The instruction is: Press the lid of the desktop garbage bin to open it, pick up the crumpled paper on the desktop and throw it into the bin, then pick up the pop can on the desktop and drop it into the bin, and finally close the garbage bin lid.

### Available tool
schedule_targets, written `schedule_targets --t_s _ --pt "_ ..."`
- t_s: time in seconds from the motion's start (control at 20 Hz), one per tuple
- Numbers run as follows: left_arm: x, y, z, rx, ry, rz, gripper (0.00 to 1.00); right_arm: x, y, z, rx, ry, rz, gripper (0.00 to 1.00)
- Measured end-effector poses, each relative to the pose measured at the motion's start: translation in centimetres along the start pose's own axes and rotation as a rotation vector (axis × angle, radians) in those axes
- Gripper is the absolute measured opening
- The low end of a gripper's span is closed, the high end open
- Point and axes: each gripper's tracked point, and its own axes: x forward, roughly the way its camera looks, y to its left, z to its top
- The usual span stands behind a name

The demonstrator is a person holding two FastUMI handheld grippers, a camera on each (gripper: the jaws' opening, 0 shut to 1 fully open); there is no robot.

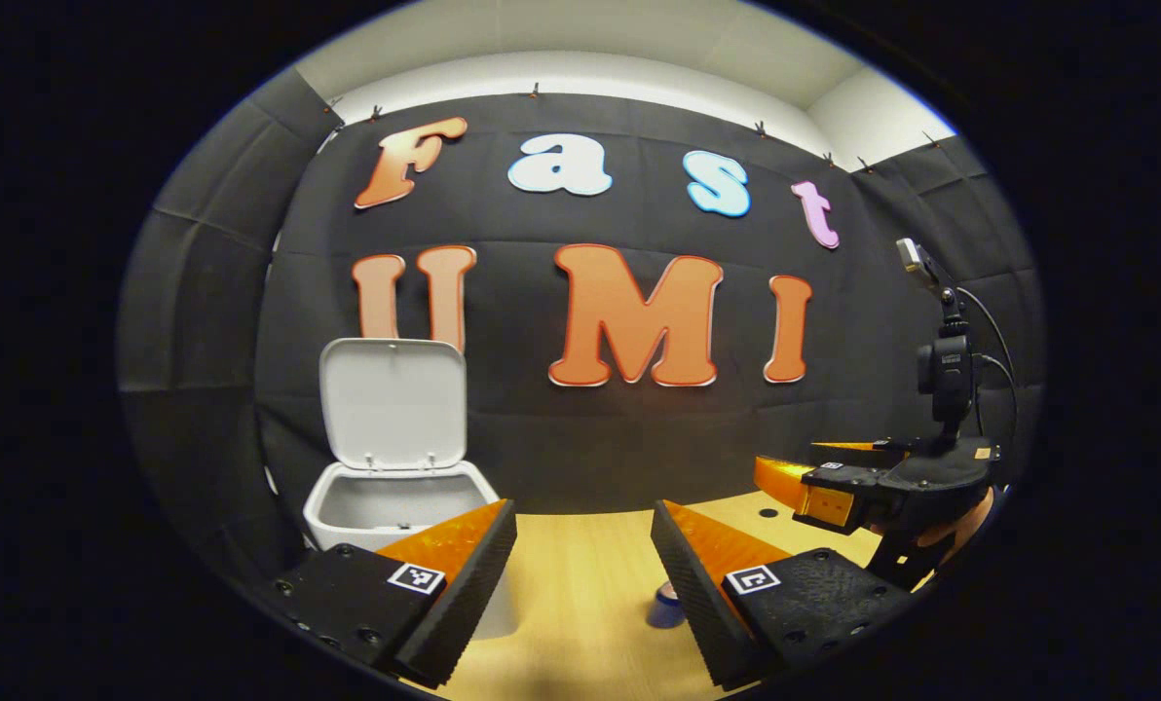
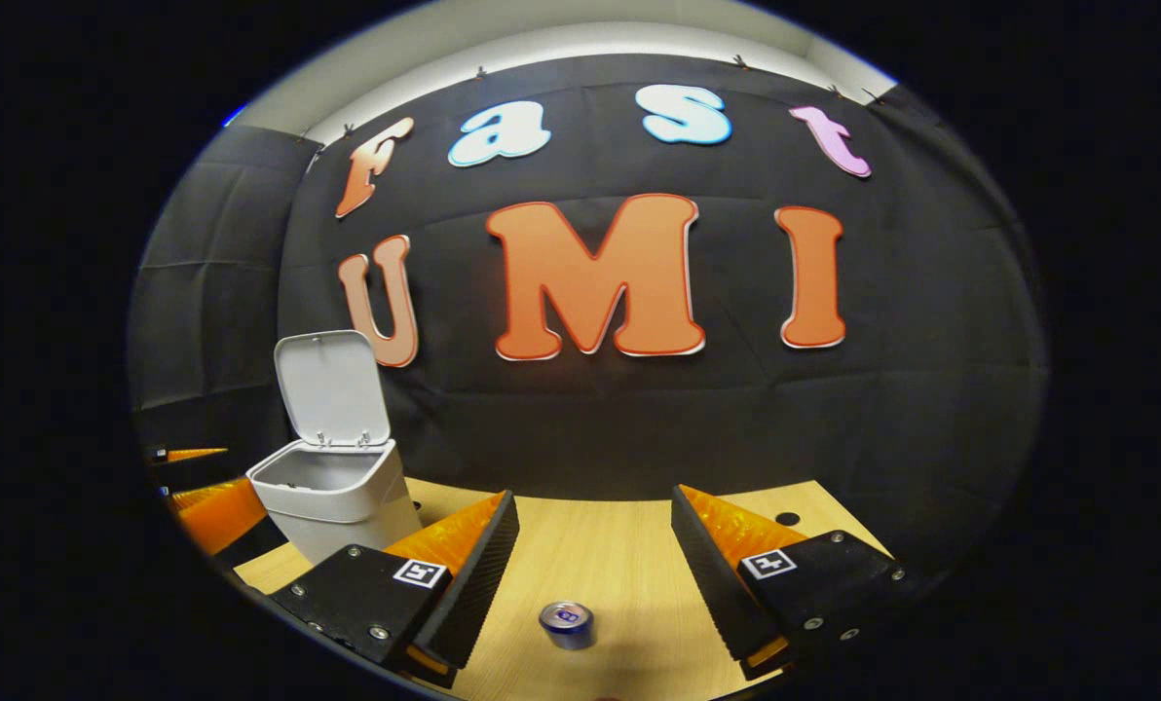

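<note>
left hand-held gripper (image 1: 583, 545) spread | right hand-held gripper (image 2: 595, 535) spread | wooden desktop (image 2: 600, 555) | bin (image 2: 332, 492) lid up

Open desk (image 2: 600, 555) between bin (image 2: 332, 501) and can (image 2: 567, 624).

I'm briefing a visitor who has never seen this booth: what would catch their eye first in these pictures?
Probably the white garbage bin at the left of the wooden desktop, its lid standing upright and open. Next, the pop can standing on the desktop between the open fingers of the right gripper. In the left gripper view, the left gripper is also open.
</note>
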Motion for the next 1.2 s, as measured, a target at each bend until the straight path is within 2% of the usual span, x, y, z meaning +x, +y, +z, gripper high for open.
schedule_targets --t_s 0.2,0.5,0.85,1.2 --pt "2.1 -3.1 -2.2 0.003 0.033 -0.08 0.89 -1.3 -3.4 0.0 0.001 0.0 -0.08 0.94" --pt "4.7 -6.9 -6.4 0.028 0.081 -0.145 0.89 -3.3 -6.2 0.7 -0.009 -0.001 -0.154 0.94" --pt "7.9 -9.8 -15.3 0.061 0.223 -0.178 0.89 -5.4 -8.3 1.3 -0.008 0.004 -0.211 0.94" --pt "10.7 -11.2 -26.4 0.088 0.45 -0.166 0.92 -7.0 -9.7 1.4 -0.026 0.024 -0.251 0.94"
